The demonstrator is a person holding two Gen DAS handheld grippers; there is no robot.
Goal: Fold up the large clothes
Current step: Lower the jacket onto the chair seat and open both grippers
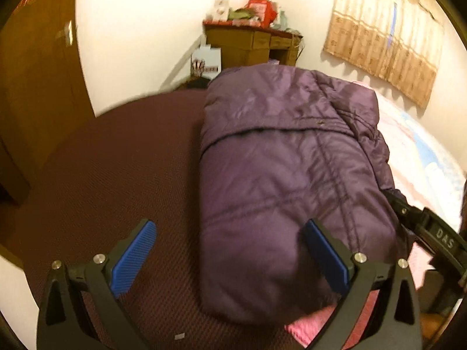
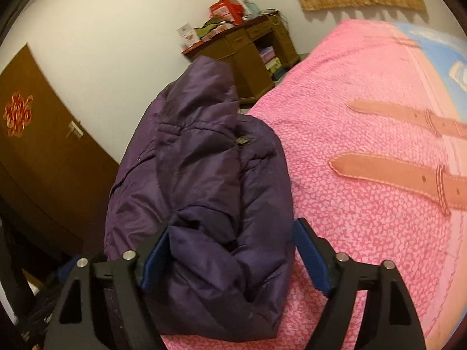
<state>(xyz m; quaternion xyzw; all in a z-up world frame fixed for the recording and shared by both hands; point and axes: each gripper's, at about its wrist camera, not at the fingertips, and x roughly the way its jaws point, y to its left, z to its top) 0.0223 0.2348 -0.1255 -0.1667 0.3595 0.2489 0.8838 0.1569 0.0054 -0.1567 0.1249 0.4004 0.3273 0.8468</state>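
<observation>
evidently the purple jacket (image 2: 201, 204) lies folded into a bundle on the bed (image 2: 364, 218), at its edge. both hand-held grippers, left (image 1: 230, 250) and right (image 2: 230, 259), stand spread, pinching nothing, the right straddling the jacket's near end.

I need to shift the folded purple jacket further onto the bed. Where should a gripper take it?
Probably the bunched near end of the purple jacket, approached from the near edge of the pink bedspread: there the folds stack into a ridge narrow enough for the open right gripper.
</observation>
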